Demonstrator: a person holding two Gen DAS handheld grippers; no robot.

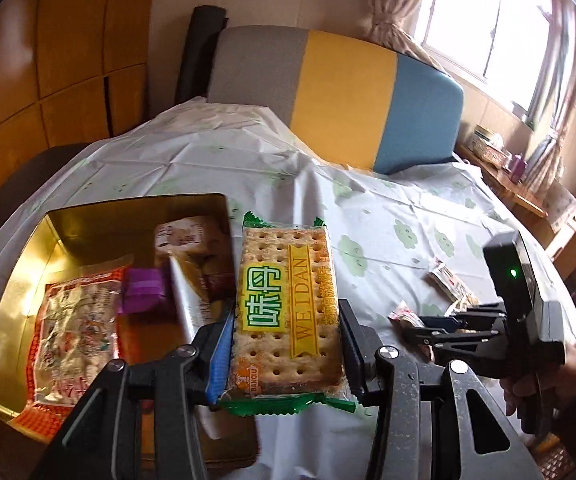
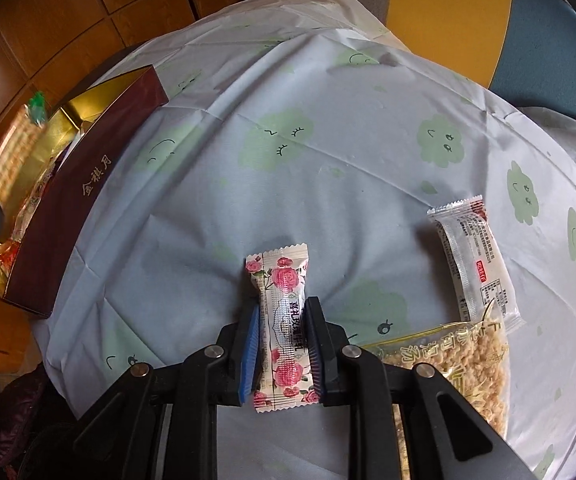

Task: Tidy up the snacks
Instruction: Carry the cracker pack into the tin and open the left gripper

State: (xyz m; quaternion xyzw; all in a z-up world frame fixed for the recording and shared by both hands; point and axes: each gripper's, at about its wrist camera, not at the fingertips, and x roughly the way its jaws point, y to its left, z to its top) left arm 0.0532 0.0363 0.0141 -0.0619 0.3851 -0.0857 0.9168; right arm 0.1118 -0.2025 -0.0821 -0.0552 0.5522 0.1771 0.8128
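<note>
Snacks are partly sorted: your left gripper (image 1: 286, 316) clamps the green-edged cracker packet (image 1: 286, 304) just right of the gold-lined box (image 1: 24, 280), which already holds several packs. Your right gripper (image 2: 280, 344) pinches a rose-printed candy wrapper (image 2: 282, 320) over the cloud-print tablecloth (image 2: 288, 140). Right of it lie a white sachet (image 2: 474, 264) and a clear noodle bag (image 2: 448, 368) (unsorted). The path to the box looks open.

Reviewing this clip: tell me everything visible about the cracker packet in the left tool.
The cracker packet is a flat, clear-fronted wrapper with green crimped ends, showing pale perforated crackers, a green label patch and a yellow "WEIDAN" ribbon. It looks intact. The left tool clamps its two long edges, holding it lengthwise along the fingers, beside the gold-lined box and apparently off the tablecloth.
</note>
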